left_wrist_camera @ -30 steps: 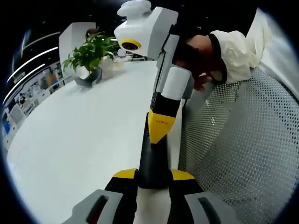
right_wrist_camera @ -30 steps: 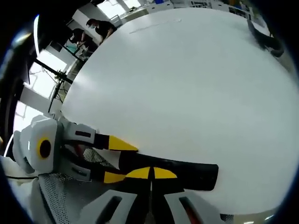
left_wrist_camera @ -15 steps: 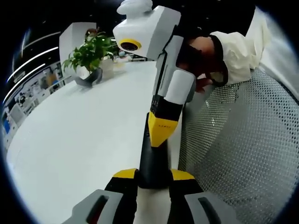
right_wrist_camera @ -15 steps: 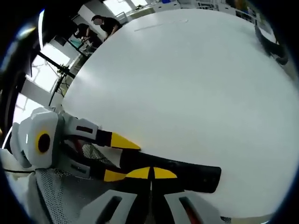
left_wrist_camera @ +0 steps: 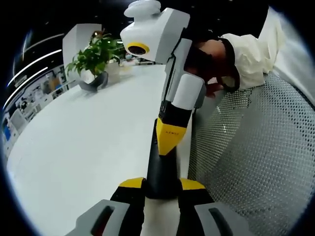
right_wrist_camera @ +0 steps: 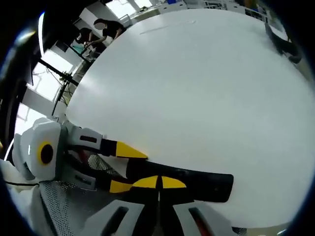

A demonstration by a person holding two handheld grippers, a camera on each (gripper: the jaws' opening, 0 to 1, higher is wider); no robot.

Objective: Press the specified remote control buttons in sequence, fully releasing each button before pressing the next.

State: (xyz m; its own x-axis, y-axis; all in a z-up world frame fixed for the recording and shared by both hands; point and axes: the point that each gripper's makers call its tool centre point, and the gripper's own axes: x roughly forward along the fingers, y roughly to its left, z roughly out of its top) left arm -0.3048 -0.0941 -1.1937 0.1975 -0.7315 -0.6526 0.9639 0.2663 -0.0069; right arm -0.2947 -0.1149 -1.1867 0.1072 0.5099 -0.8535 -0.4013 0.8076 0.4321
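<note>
The black remote control is clamped between the left gripper jaws. It is touched from above by the right gripper, whose jaws are pressed together.

The remote control is a long, slim black bar with rounded ends. In the left gripper view it runs straight away from the camera, its near end clamped between the two yellow-tipped jaws at the bottom, its far end covered by the yellow tips of the other gripper pressing down on its top face. It lies along the edge of the white table. In the right gripper view the remote control stretches sideways, level over the white surface. Its buttons are too dark to make out.
</note>
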